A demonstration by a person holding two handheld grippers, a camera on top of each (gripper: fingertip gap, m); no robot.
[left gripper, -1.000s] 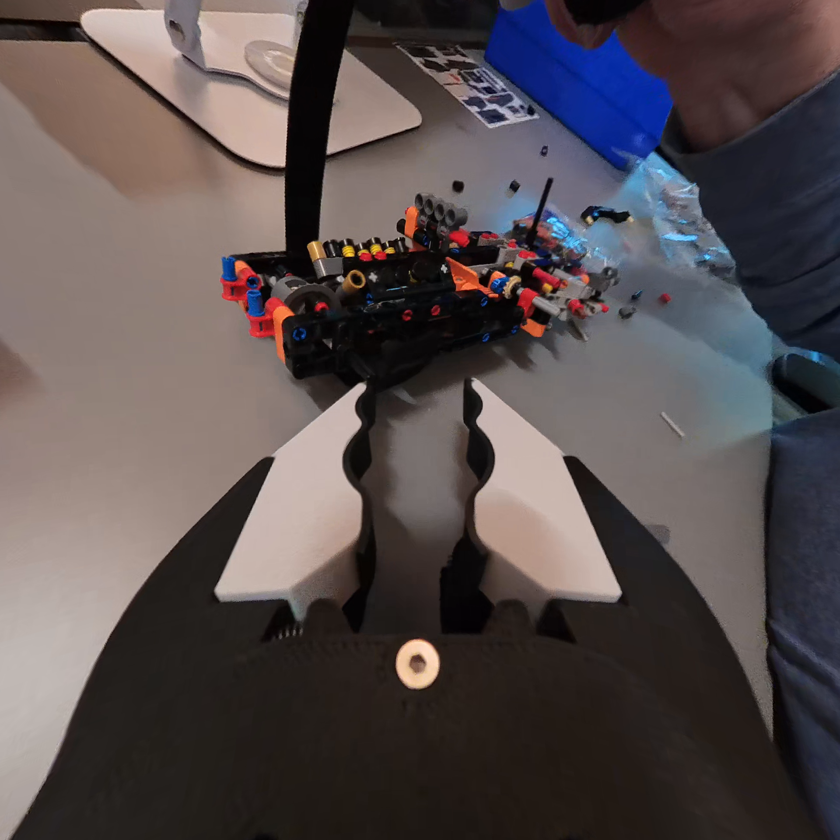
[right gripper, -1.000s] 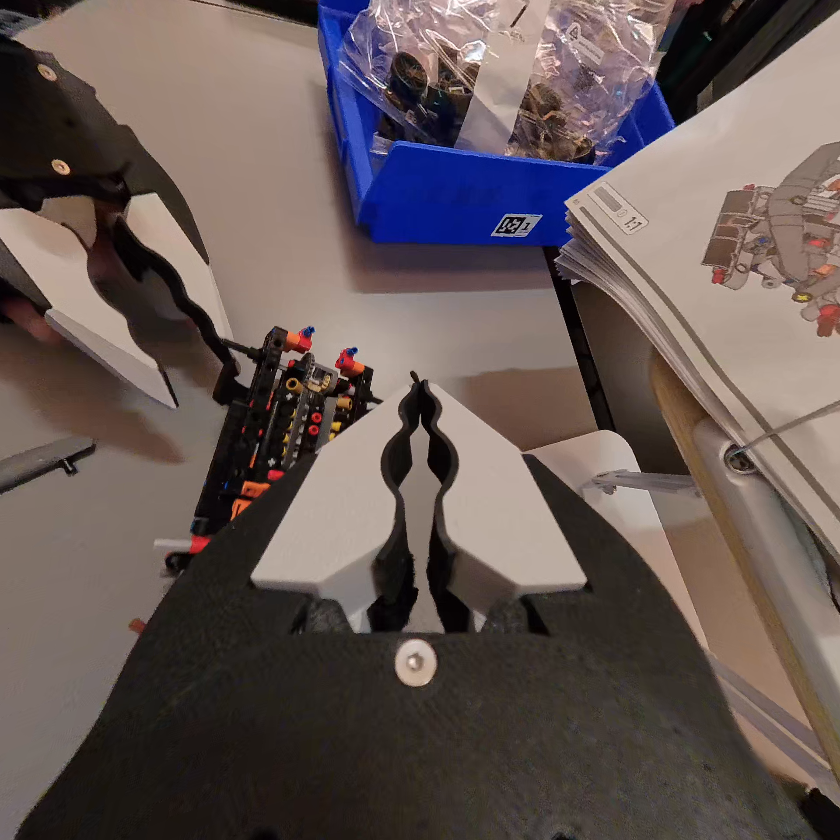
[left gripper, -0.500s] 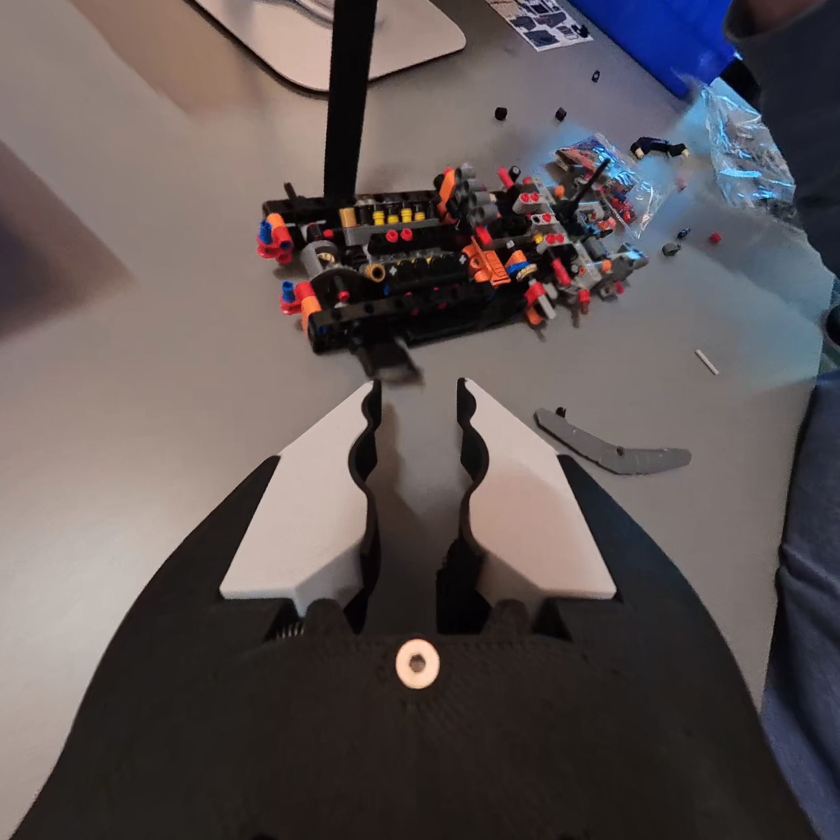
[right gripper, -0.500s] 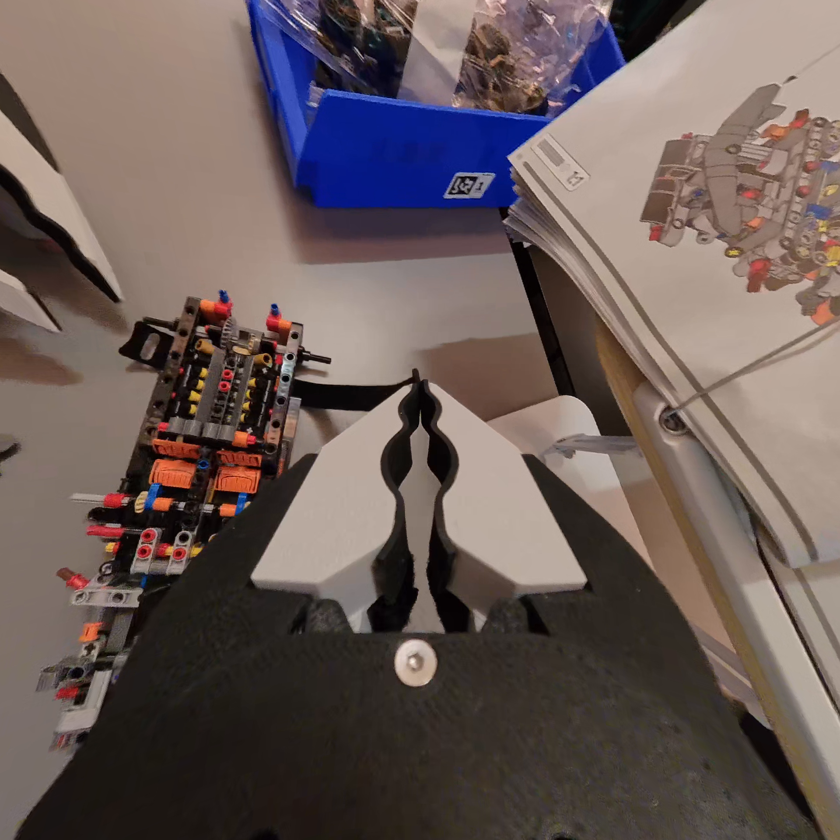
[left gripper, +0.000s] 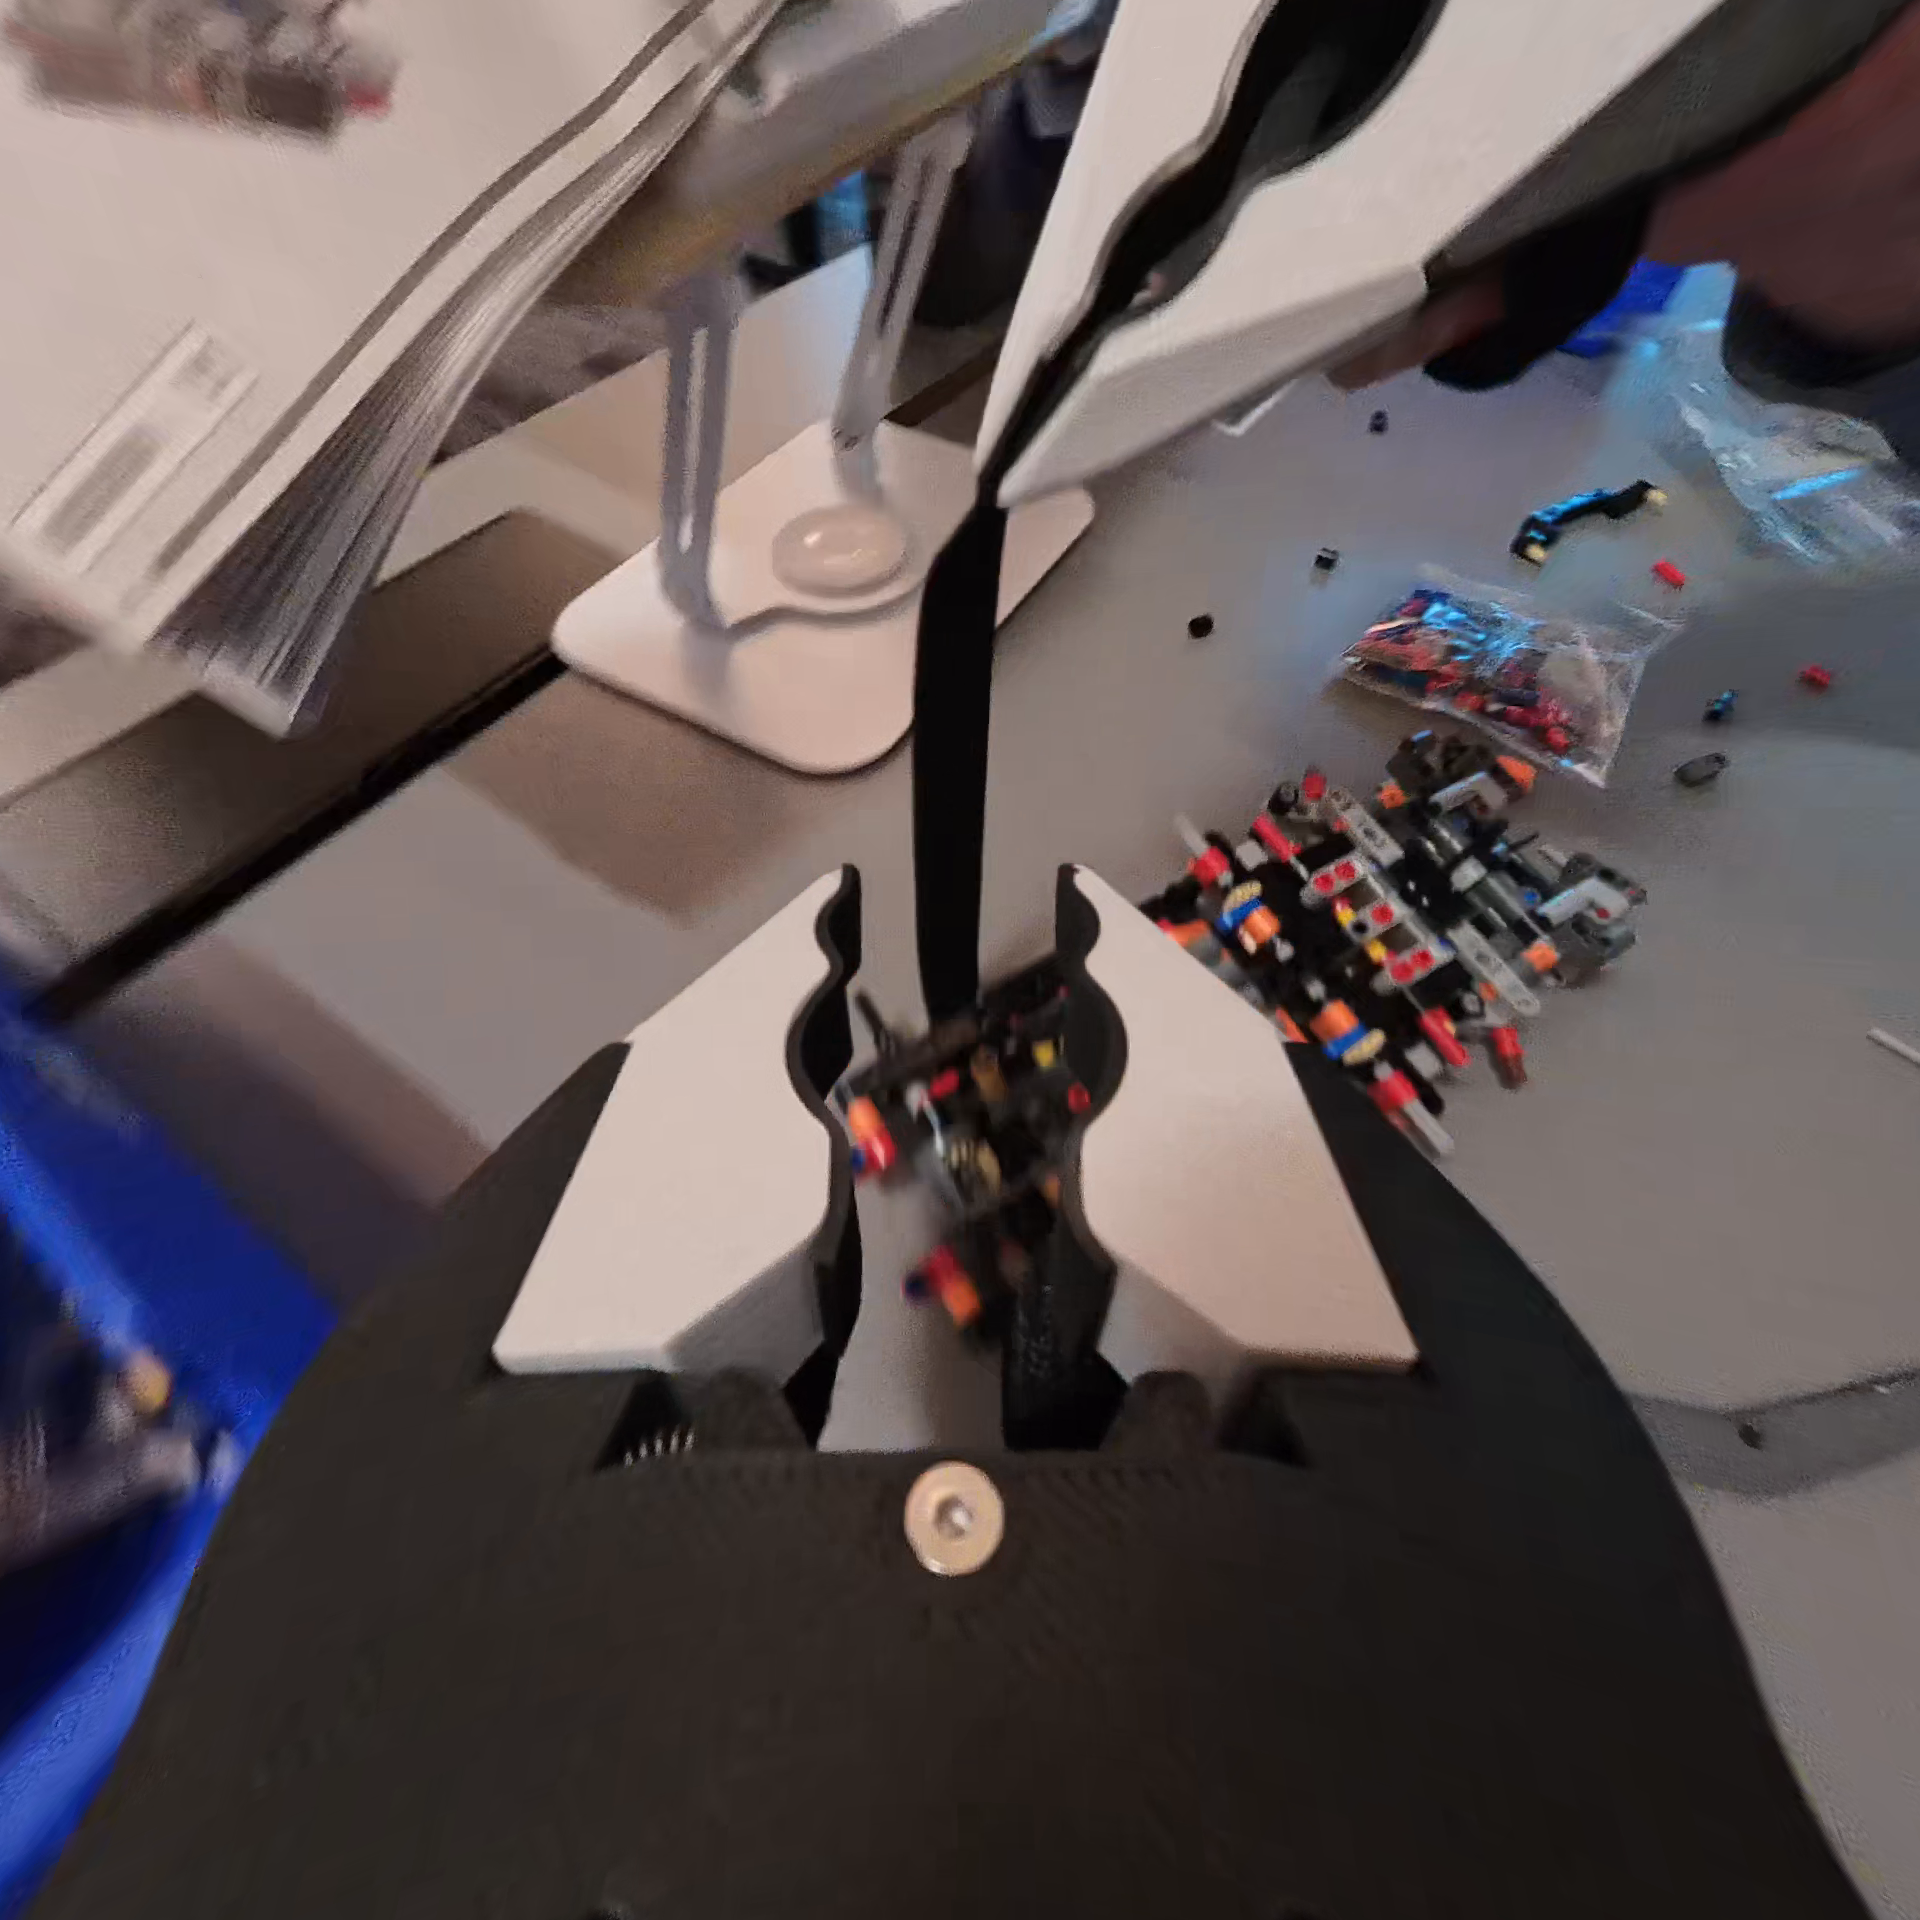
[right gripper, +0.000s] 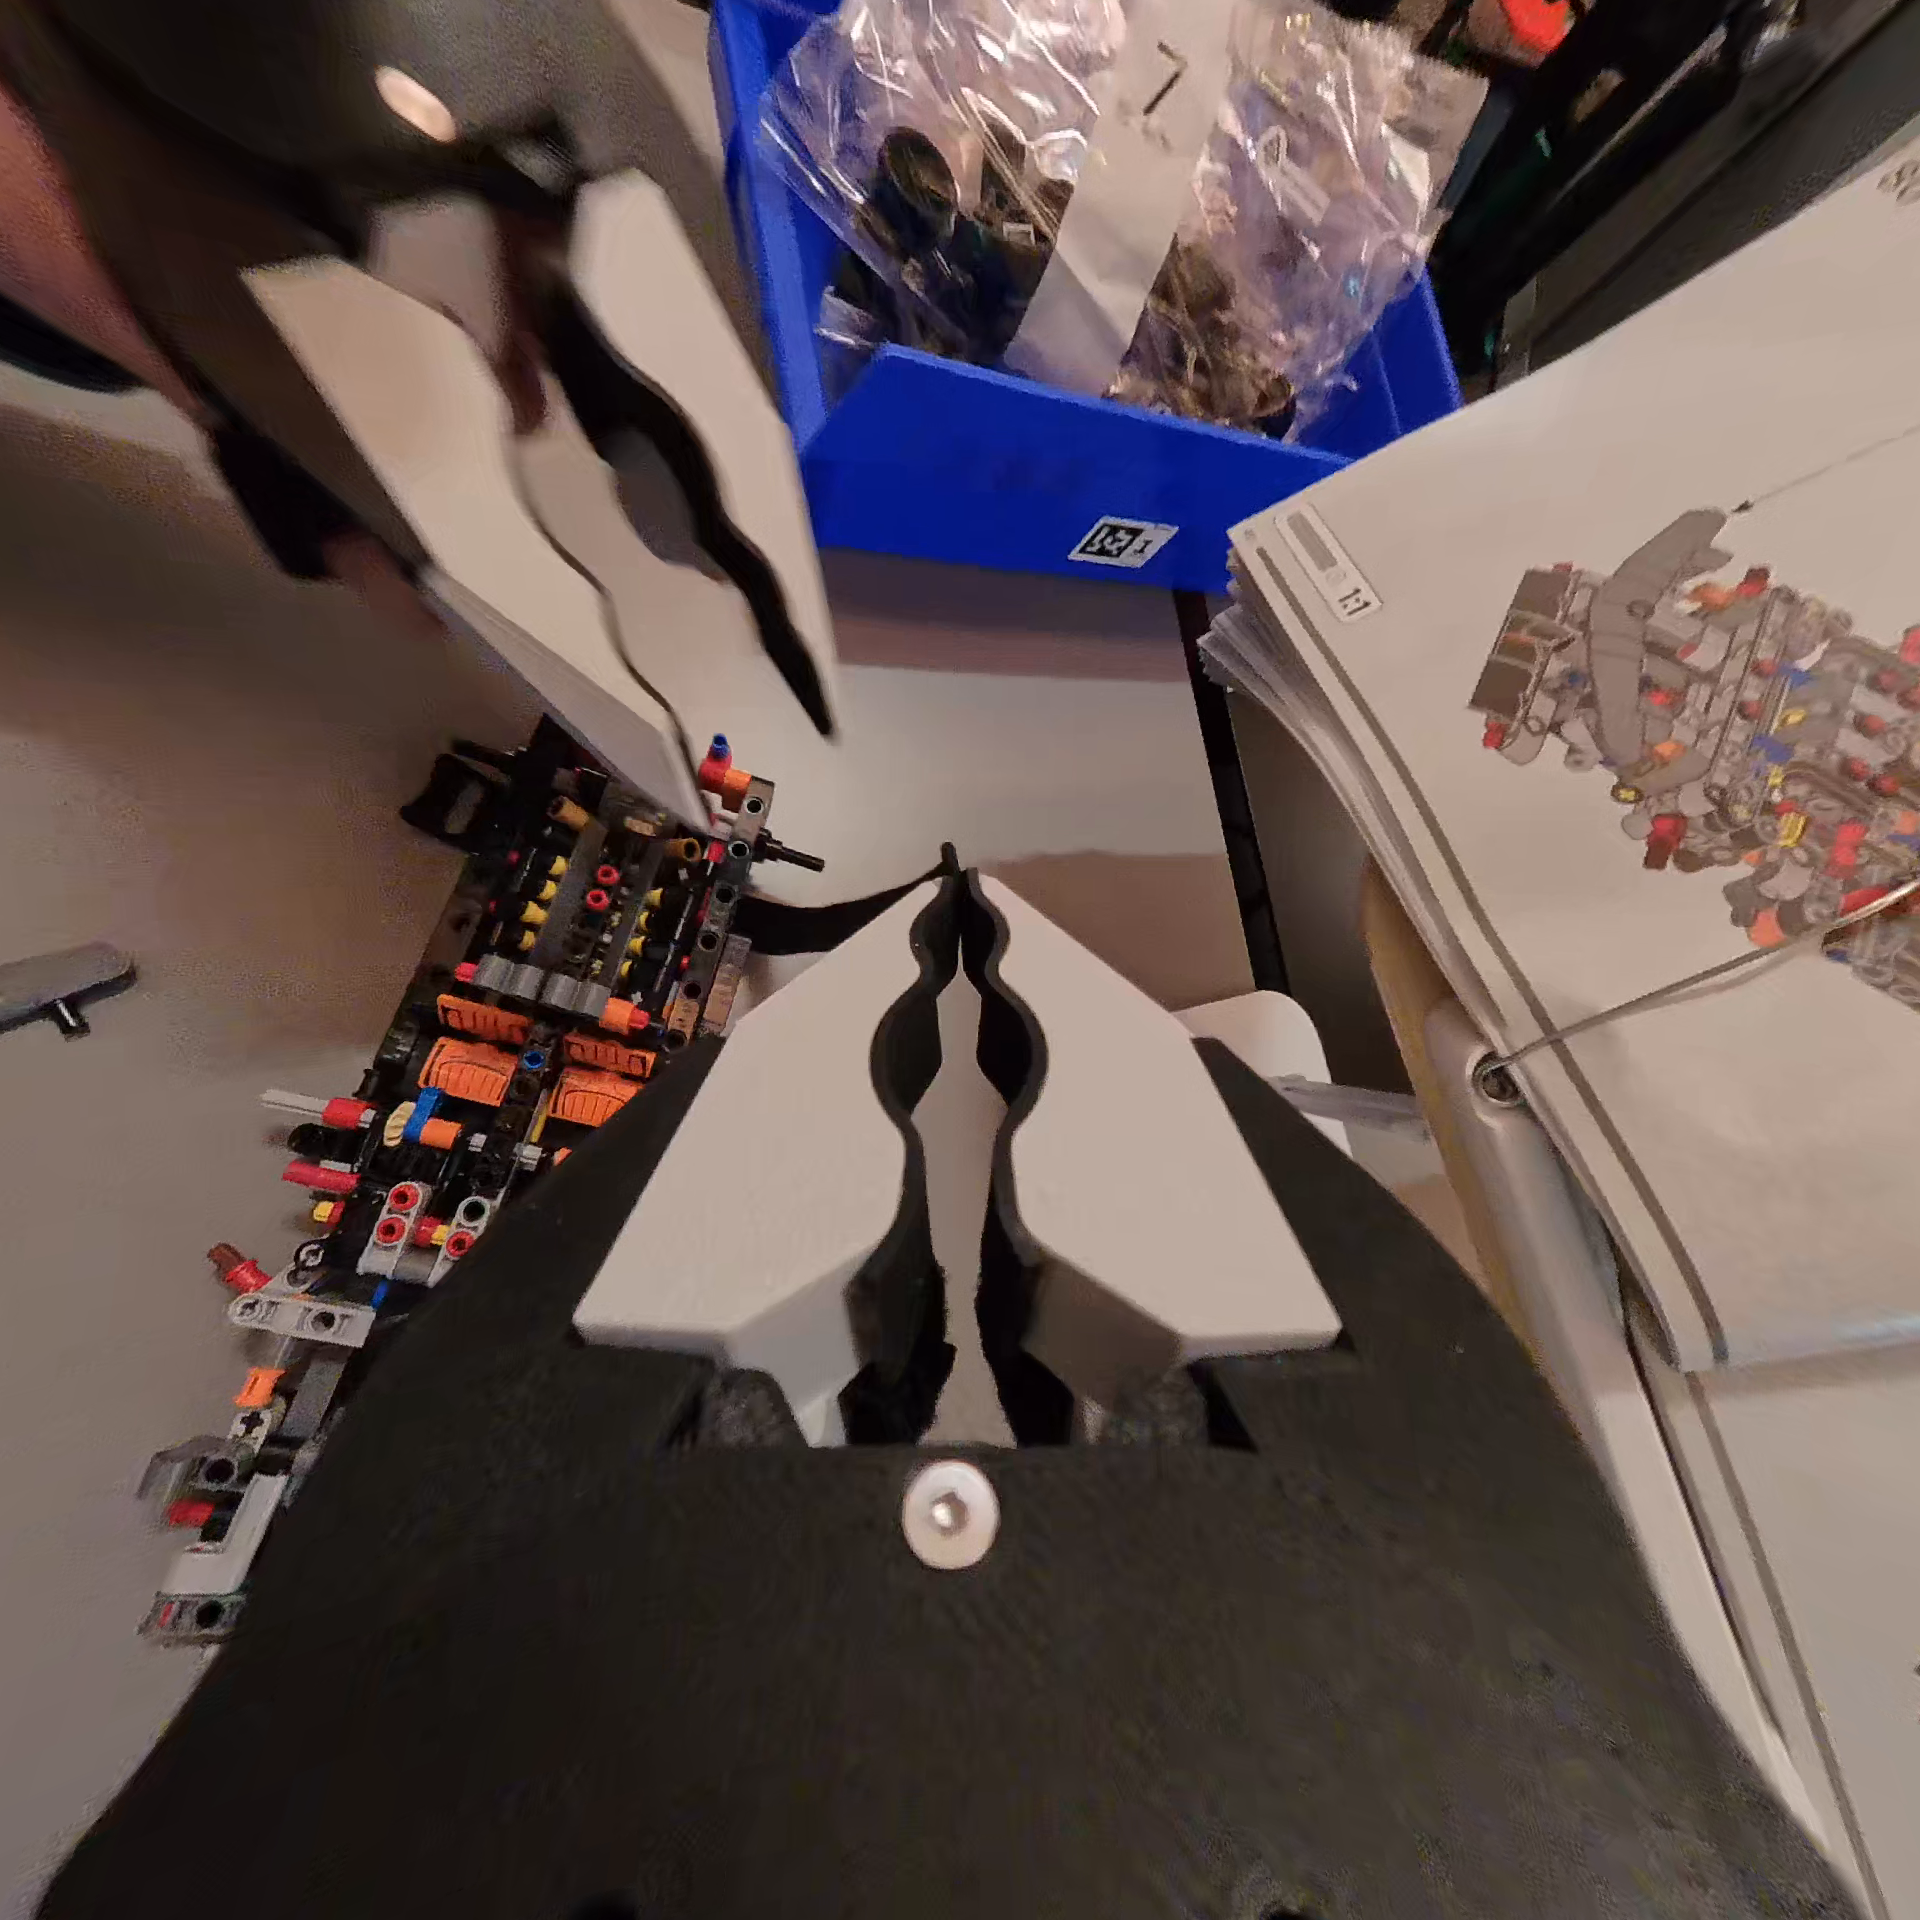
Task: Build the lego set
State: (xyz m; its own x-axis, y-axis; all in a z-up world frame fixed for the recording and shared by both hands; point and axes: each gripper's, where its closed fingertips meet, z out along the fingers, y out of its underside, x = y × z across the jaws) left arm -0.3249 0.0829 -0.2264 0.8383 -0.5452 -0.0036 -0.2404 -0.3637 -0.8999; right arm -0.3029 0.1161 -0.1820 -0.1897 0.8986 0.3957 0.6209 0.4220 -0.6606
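Note:
The partly built lego chassis [right gripper: 540, 1039], black with orange, red and yellow parts, lies on the grey table. It also shows in the left wrist view [left gripper: 1382, 935]. A long black strip [right gripper: 821, 920] runs from the chassis's far end to my right gripper [right gripper: 951, 873], which is shut on its tip. In the left wrist view the strip [left gripper: 951, 748] hangs from the right gripper [left gripper: 997, 488] down to the chassis. My left gripper [left gripper: 961, 894] is open, with the chassis's end blurred between its fingers. In the right wrist view the left gripper [right gripper: 758, 774] hovers over that end.
A blue bin [right gripper: 1039, 457] with bags of parts stands at the back. An open instruction booklet [right gripper: 1558, 831] rests on a white stand [left gripper: 831, 623]. A bag of small parts [left gripper: 1496, 665] and loose pieces lie beyond the chassis. A grey curved panel [right gripper: 62, 982] lies at left. The gap from one gripper's tips to the other's is roughly 7 cm.
My left gripper has swung from the chassis's long side round to its end and moved in over it, still open. My right gripper stays shut on the black strip.

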